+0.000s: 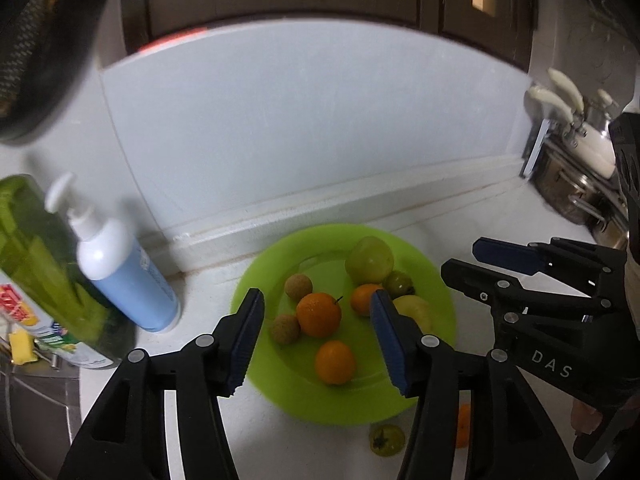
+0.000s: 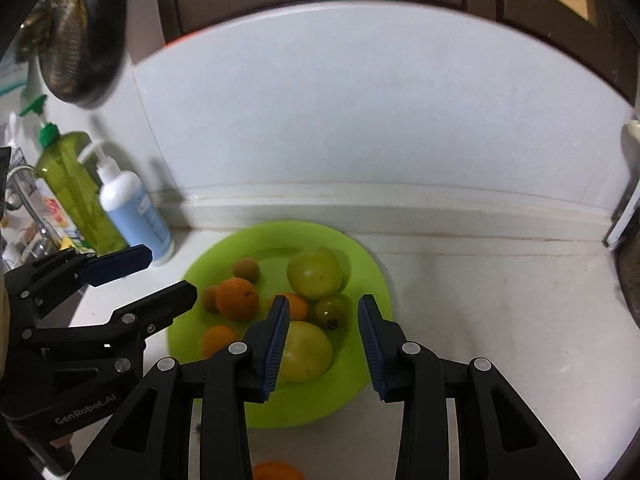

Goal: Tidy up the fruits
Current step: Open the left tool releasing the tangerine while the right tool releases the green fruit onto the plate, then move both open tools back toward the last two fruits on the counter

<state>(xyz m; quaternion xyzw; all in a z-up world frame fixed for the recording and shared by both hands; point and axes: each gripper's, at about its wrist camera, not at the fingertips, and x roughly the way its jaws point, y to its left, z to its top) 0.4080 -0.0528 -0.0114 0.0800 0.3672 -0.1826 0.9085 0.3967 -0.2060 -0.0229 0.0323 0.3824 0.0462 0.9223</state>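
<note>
A lime green plate [image 1: 280,396] [image 2: 372,280] lies on the white counter and holds several fruits: three oranges, the largest [image 1: 319,314] [image 2: 237,298] in the middle, two brown lychees [image 1: 298,287], a big green apple [image 1: 369,260] [image 2: 315,272], a yellow-green fruit [image 2: 306,351] and a small green tomato [image 2: 331,311]. My left gripper [image 1: 318,344] hovers open and empty over the plate; it also shows in the right wrist view [image 2: 160,276]. My right gripper [image 2: 323,346] is open and empty above the plate's near right part, seen also in the left wrist view [image 1: 476,258]. A green tomato [image 1: 387,440] and an orange [image 1: 463,426] [image 2: 276,471] lie on the counter in front of the plate.
A white-and-blue pump bottle [image 1: 120,276] [image 2: 134,212] and a green bottle [image 1: 44,264] [image 2: 80,192] stand left of the plate by the wall. A black strainer [image 2: 80,36] hangs upper left. A sink with taps [image 1: 576,148] lies to the right.
</note>
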